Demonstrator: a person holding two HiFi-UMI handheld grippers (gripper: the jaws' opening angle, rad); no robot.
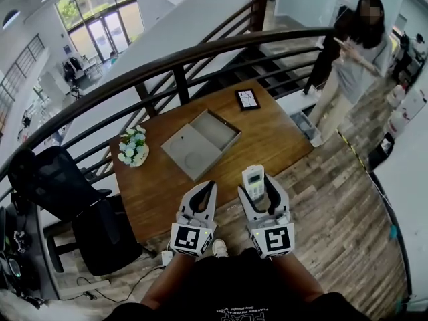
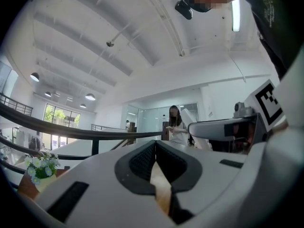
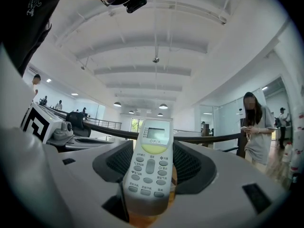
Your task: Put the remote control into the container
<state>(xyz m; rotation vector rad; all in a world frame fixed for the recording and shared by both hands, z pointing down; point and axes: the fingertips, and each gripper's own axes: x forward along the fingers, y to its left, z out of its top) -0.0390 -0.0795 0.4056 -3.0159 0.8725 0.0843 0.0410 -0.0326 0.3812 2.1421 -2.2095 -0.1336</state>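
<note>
A white remote control (image 1: pixel 253 178) with a small screen and grey buttons stands upright between the jaws of my right gripper (image 1: pixel 257 183), which is shut on it; the right gripper view shows the remote (image 3: pixel 150 166) held with its buttons facing the camera. My left gripper (image 1: pixel 207 191) is beside it, jaws together with nothing in them; the left gripper view shows the left gripper (image 2: pixel 155 161) closed. Both are held over the near edge of the wooden table (image 1: pixel 274 136). The container (image 1: pixel 200 143), an open grey box, sits at the table's middle, beyond both grippers.
A pot of white flowers (image 1: pixel 133 146) stands at the table's left, a tablet (image 1: pixel 247 99) at the far side. A dark railing (image 1: pixel 174 62) runs behind the table. A black office chair (image 1: pixel 67 186) stands left; a person (image 1: pixel 354 59) stands at the right.
</note>
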